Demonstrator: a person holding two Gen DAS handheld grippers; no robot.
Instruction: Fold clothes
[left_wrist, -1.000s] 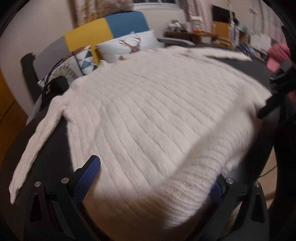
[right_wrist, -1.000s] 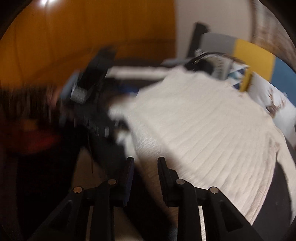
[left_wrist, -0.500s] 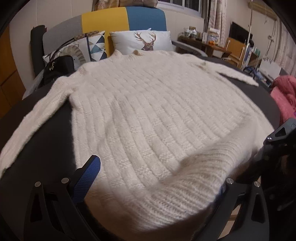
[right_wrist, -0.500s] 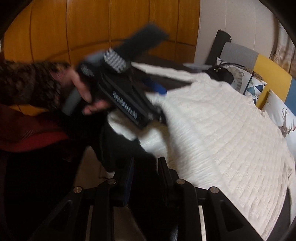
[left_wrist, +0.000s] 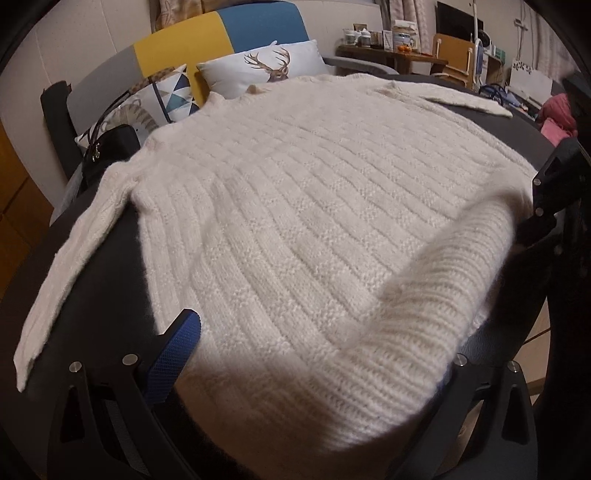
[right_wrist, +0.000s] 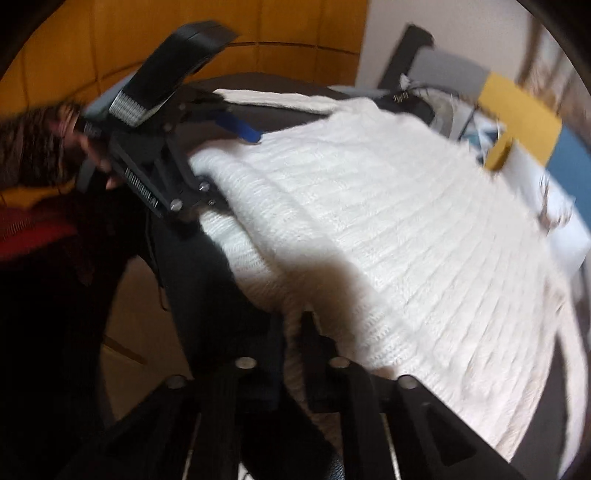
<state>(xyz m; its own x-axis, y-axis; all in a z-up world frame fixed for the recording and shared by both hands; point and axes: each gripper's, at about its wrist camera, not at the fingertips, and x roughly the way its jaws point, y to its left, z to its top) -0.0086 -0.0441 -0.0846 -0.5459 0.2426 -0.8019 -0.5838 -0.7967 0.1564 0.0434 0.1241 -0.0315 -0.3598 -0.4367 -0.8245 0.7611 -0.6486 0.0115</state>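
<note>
Sweater (left_wrist: 295, 221) spread flat on dark table (left_wrist: 110, 266), hem nearest both grippers.
One sweater, two sleeves out sideways, hem bunched up at near edge. Left gripper (left_wrist: 314, 354) jaws wide apart straddling hem, likely set to grab. Right gripper (right_wrist: 293, 332) pinched on hem corner, probably to lift for a fold. Behind: two pillows (left_wrist: 266, 66), one black bag (left_wrist: 110, 144).
</note>
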